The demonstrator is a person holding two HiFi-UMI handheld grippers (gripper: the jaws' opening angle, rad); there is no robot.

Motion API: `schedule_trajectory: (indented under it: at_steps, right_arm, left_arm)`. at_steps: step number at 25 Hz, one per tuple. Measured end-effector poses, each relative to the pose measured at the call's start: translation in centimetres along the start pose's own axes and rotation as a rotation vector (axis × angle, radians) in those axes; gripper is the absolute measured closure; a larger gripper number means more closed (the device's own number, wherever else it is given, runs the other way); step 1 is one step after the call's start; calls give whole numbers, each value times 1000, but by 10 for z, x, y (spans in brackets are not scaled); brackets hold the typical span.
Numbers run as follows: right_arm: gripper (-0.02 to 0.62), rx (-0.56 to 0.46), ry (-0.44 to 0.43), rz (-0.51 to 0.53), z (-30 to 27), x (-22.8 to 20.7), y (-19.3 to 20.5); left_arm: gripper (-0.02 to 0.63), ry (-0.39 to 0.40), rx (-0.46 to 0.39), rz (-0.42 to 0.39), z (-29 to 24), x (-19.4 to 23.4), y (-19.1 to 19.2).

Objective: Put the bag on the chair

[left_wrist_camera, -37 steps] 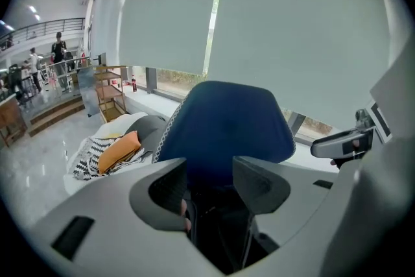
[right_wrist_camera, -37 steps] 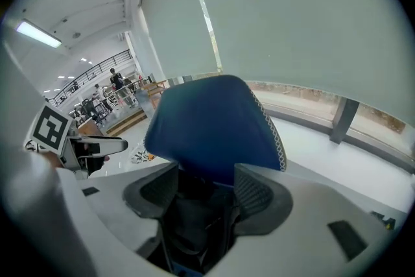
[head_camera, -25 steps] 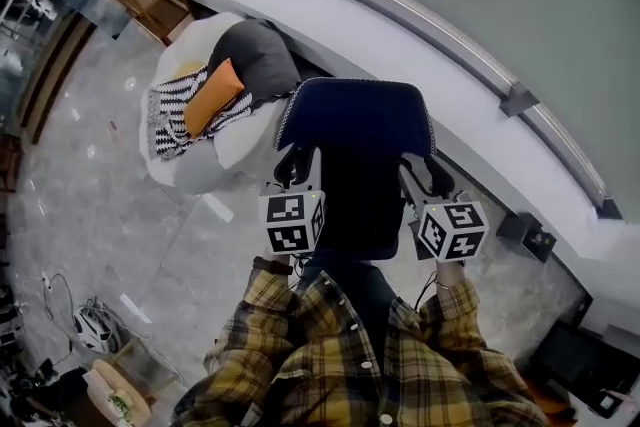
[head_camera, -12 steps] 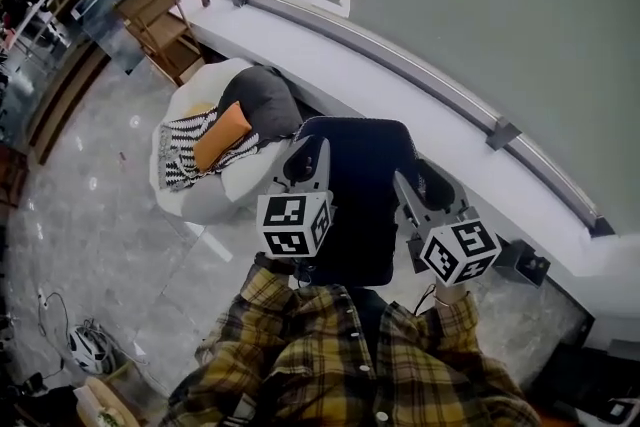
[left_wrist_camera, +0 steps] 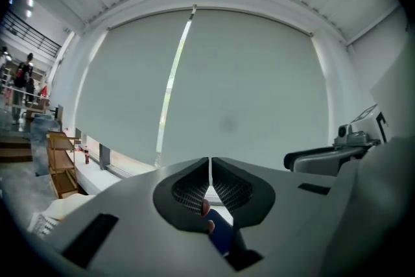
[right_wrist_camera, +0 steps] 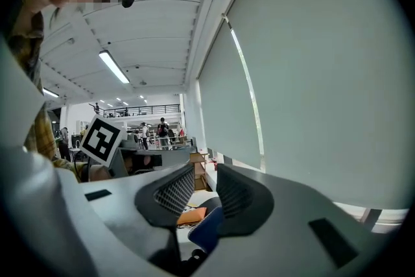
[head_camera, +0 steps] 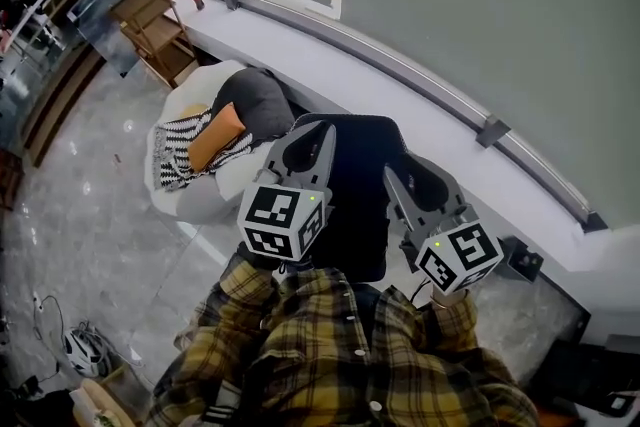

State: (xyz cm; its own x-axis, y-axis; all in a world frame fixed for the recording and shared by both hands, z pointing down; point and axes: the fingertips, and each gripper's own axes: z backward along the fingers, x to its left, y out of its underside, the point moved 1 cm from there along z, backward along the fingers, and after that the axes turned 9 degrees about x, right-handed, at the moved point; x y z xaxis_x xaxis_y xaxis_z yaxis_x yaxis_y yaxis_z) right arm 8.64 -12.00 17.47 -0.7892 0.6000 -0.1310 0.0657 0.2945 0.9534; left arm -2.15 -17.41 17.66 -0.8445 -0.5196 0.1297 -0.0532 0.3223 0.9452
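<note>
A dark navy bag (head_camera: 355, 195) hangs upright in front of me between both grippers. My left gripper (head_camera: 312, 137) is at its upper left edge; its jaws are closing, the tips meet, and a blue piece of the bag (left_wrist_camera: 220, 233) is pinched low between them. My right gripper (head_camera: 405, 177) is at the bag's right side, jaws closing with a gap still showing. The bag's blue edge (right_wrist_camera: 206, 230) lies between them against the right finger. The white soft chair (head_camera: 200, 190) stands to the left, carrying a grey cushion (head_camera: 262, 100), an orange cushion (head_camera: 215, 137) and a striped cloth (head_camera: 175, 150).
A long white window ledge (head_camera: 400, 85) curves behind the bag and chair. A wooden shelf unit (head_camera: 150, 25) stands at the far left. A black box (head_camera: 520, 260) sits on the floor at right and a helmet (head_camera: 80, 350) at lower left.
Both grippers have risen and pushed forward along the bag's sides. Their jaws have narrowed, the left one down onto the bag.
</note>
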Motion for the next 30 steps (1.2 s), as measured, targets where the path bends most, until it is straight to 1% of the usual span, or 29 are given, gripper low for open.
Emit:
schedule_trajectory:
  at_steps: [4,8,10,13,17,24,30]
  right_arm:
    - [515,-3,-3,43,4,10,-6]
    - [557,-15,5,53,6,18,-8]
    - [561,-21,11,48,9,20,-6]
    - [575,-18,9,40,12,22,-1]
    - [577,17,-11,21,15,23,11]
    - [578,59,-48,-32,18,24,30]
    - [578,67,-55,-33,19,24,33]
  left_arm:
    - [580,114,30,-24,8,-28,7]
    - [586,185,60,-20,18,-43,17]
    - [588,211,69,-21,23,-48,22]
    - [588,220,62,-28,29,-51,26]
    - [588,235,50,6,32,-51,27]
    - [588,245,81,-3,32,-59,37]
    - [588,259,85,0,32,-68,40]
